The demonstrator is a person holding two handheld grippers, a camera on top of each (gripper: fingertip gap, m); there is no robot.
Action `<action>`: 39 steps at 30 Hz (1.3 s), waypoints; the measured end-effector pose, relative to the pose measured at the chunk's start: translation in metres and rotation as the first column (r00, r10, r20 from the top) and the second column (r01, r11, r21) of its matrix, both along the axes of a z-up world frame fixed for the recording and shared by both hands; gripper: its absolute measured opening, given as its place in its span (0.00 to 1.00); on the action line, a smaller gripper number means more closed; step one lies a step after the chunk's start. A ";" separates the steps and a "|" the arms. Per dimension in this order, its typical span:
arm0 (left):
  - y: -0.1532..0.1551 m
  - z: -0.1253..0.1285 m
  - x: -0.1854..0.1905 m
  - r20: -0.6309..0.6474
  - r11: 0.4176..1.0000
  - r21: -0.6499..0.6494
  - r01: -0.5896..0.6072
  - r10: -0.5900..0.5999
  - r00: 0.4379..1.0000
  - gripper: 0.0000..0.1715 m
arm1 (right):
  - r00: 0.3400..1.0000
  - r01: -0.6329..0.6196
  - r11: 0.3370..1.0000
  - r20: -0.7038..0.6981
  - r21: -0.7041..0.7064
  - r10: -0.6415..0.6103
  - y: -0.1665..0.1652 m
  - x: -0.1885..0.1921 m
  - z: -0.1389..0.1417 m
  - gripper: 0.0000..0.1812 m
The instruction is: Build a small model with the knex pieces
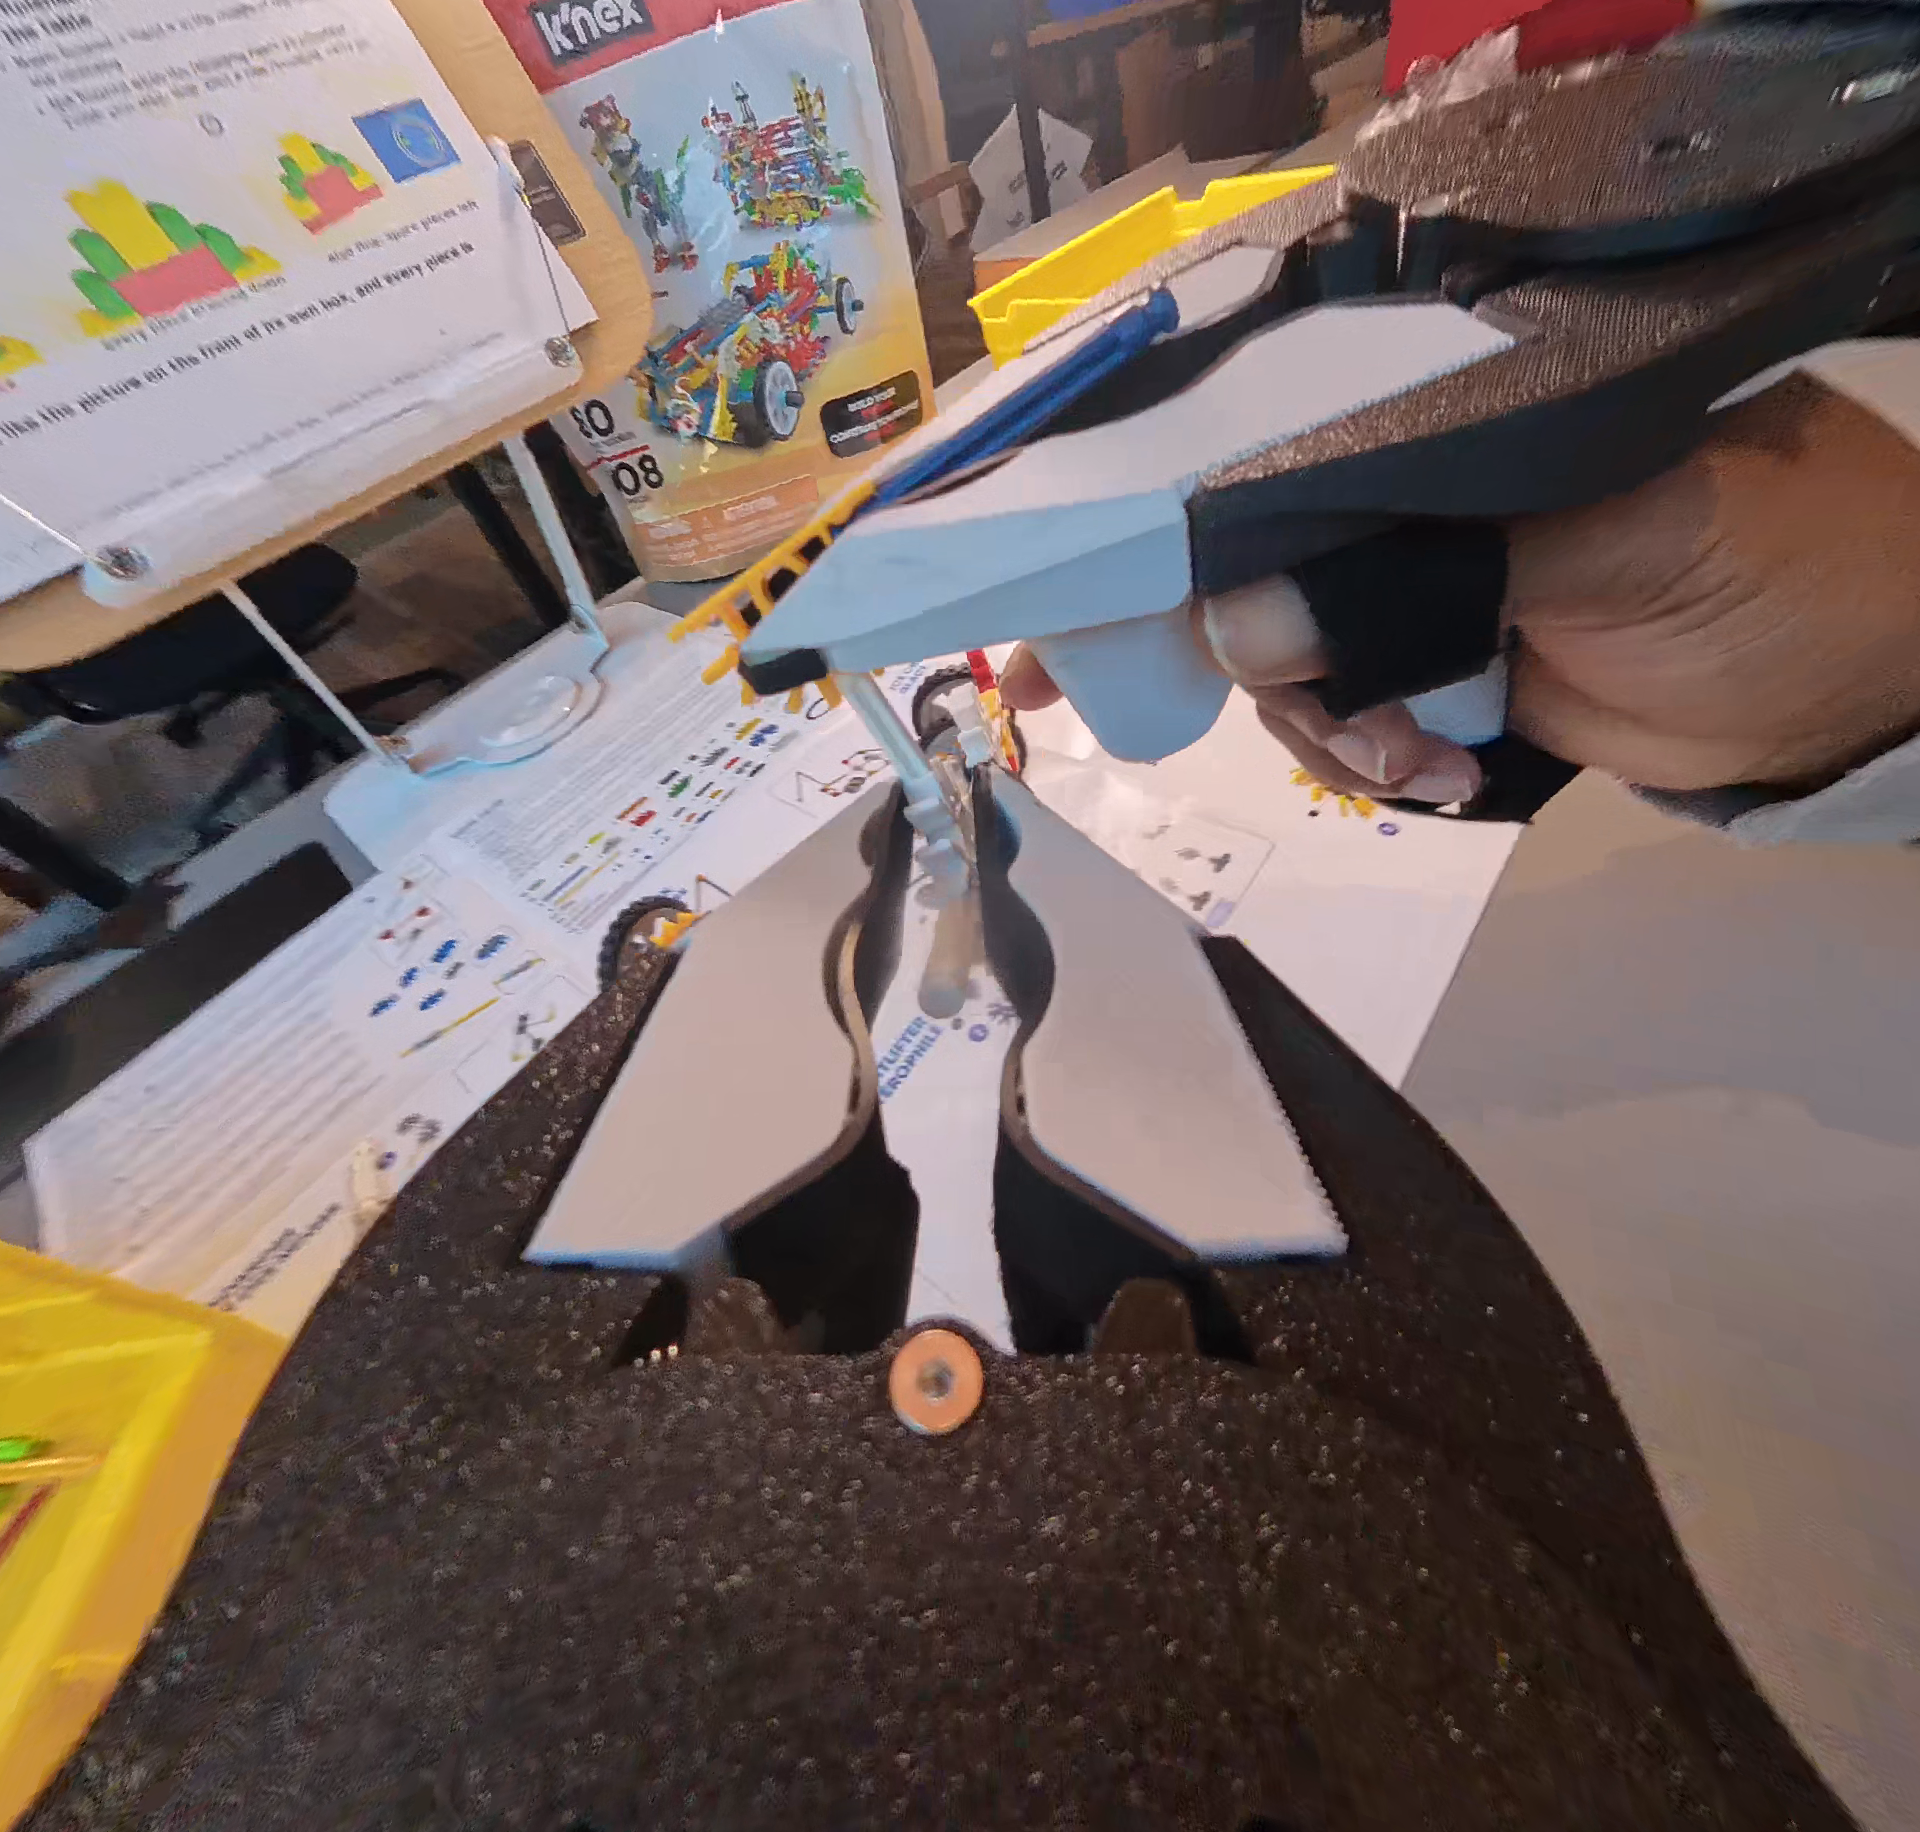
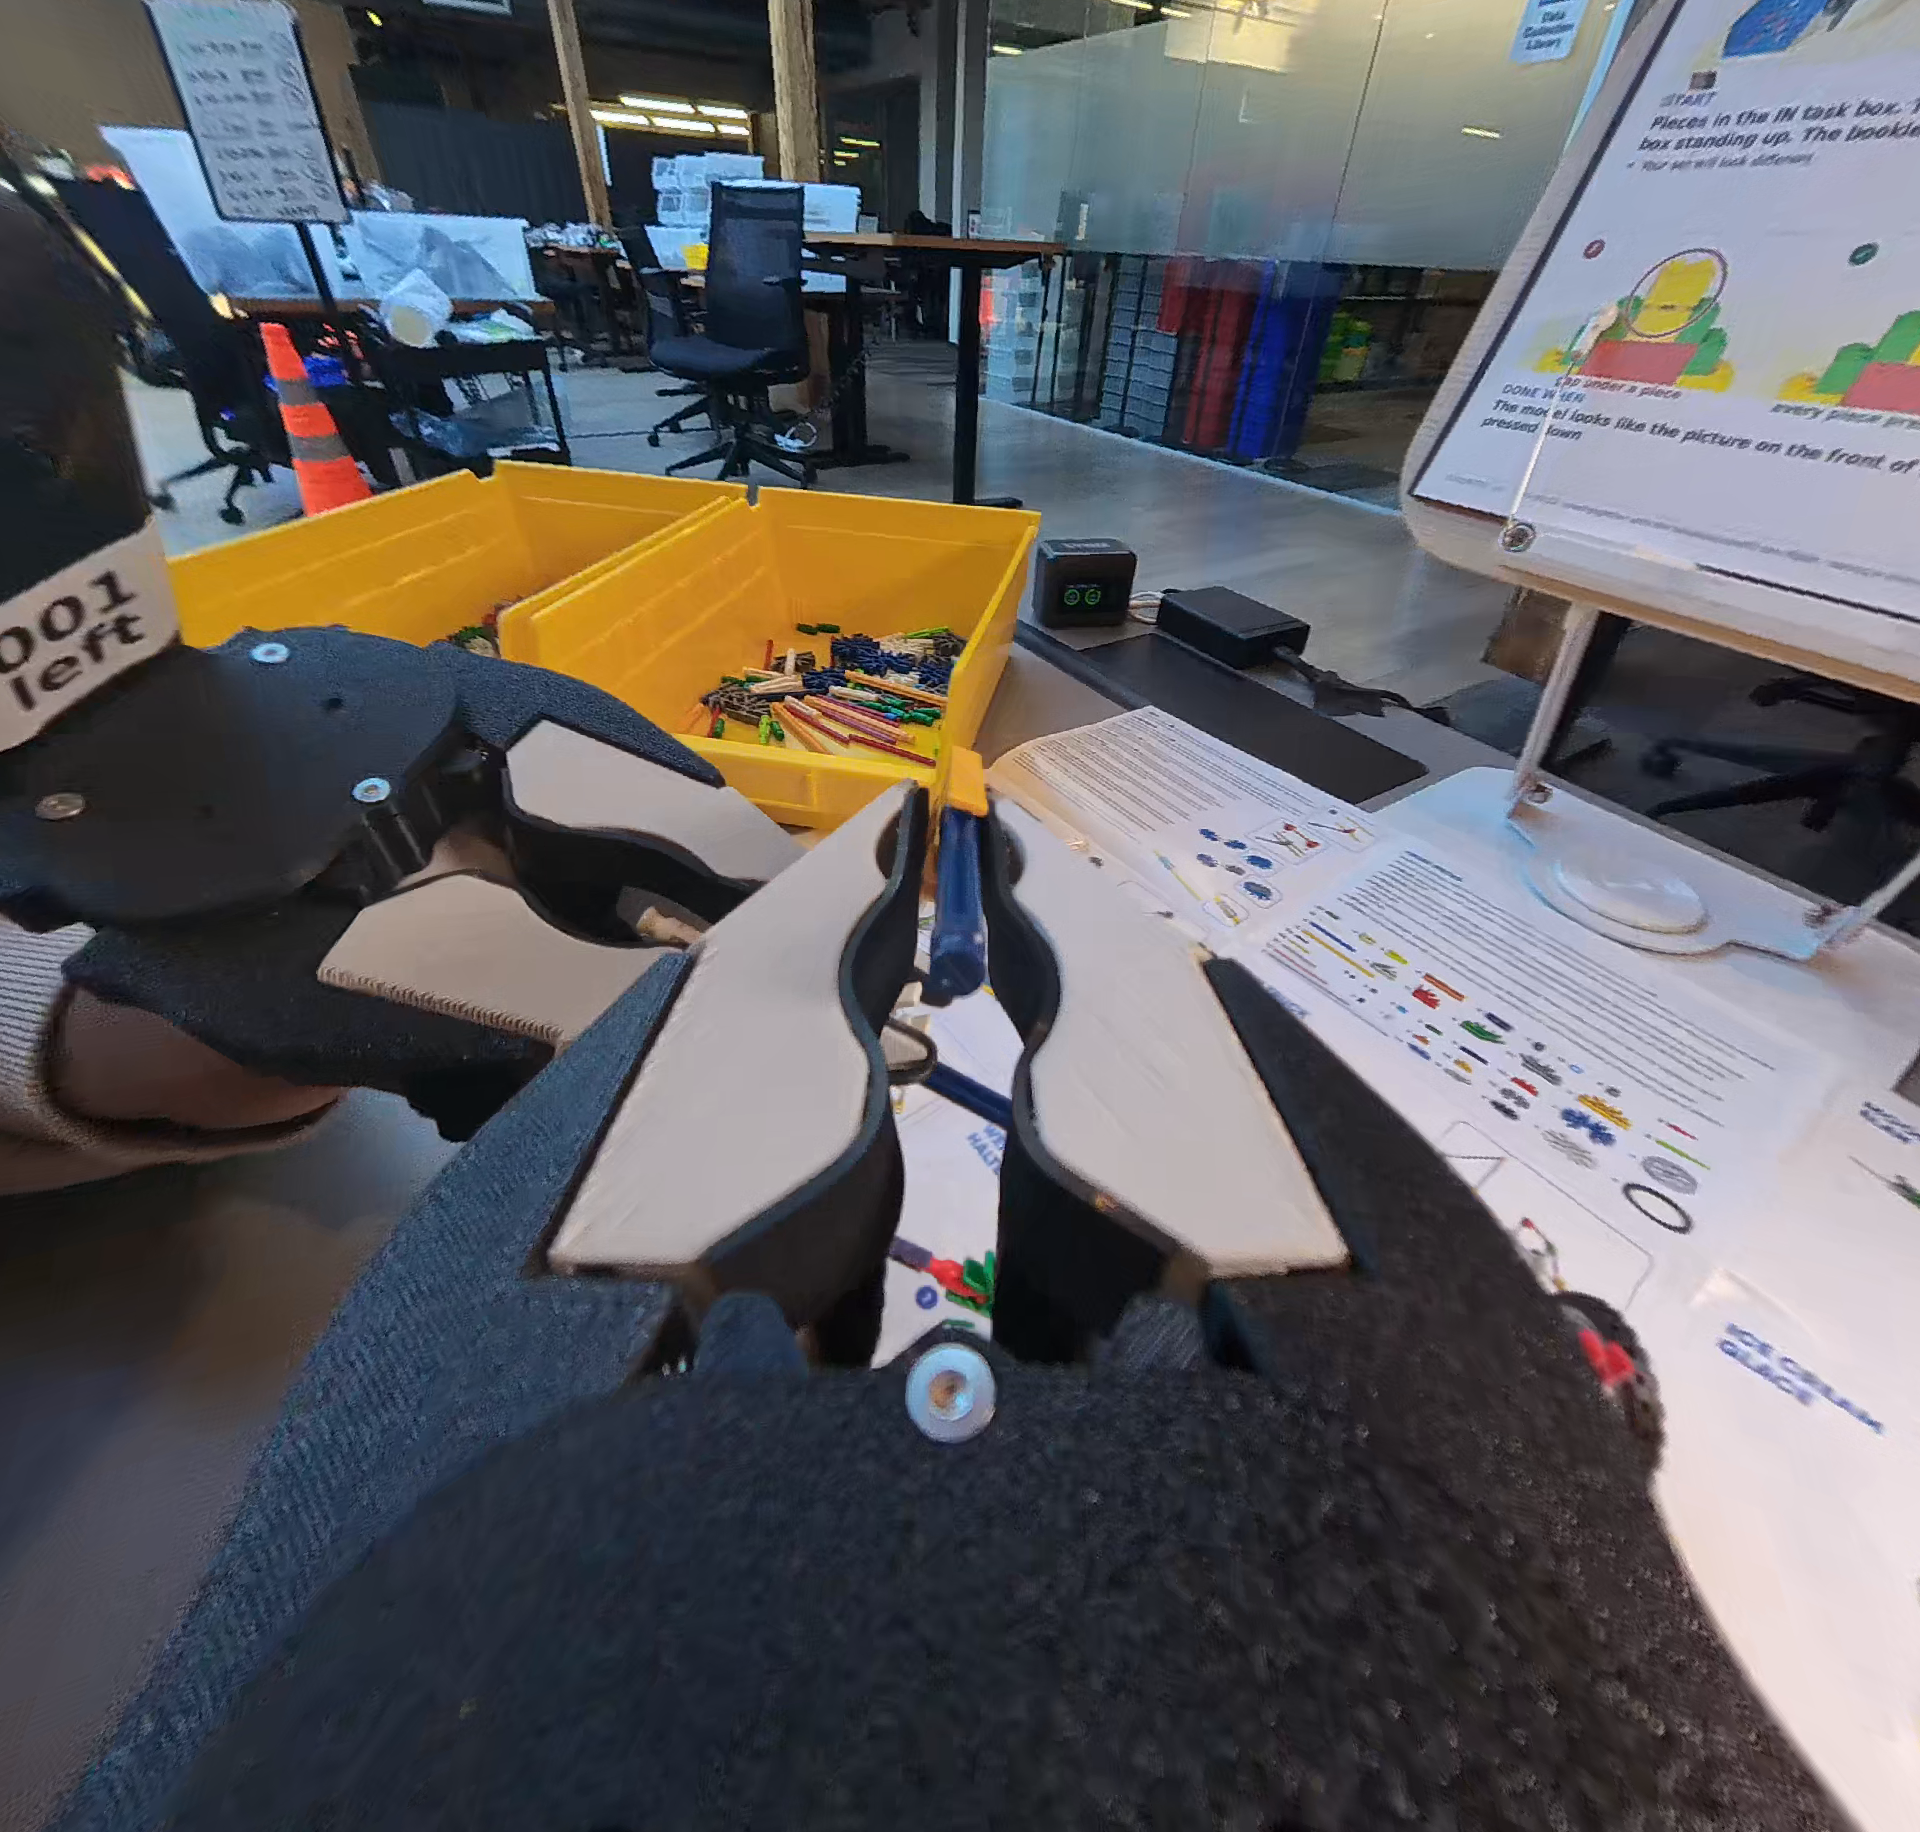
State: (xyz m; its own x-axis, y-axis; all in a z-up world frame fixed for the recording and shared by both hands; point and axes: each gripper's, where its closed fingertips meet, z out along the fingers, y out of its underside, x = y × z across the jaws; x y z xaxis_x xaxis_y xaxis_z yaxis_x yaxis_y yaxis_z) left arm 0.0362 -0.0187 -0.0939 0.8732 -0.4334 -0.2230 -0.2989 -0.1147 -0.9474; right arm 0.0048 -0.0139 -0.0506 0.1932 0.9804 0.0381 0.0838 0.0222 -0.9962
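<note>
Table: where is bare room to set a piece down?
Bare grey table lies right of the instruction sheets, below the right gripper. Another bare strip sits under the left gripper, near the yellow bins. The sheets and the stand base crowd the middle.

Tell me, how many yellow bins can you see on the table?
2, side by side at the table's far edge in the right wrist view: the right bin holds loose building sticks; the left bin sits partly hidden behind the left gripper.
</note>
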 end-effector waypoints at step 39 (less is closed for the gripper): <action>-0.093 -0.006 0.024 0.457 0.370 -0.036 0.928 -0.820 0.345 0.02 | 0.441 -0.845 0.203 -0.432 -0.494 0.787 -0.091 0.045 -0.008 0.02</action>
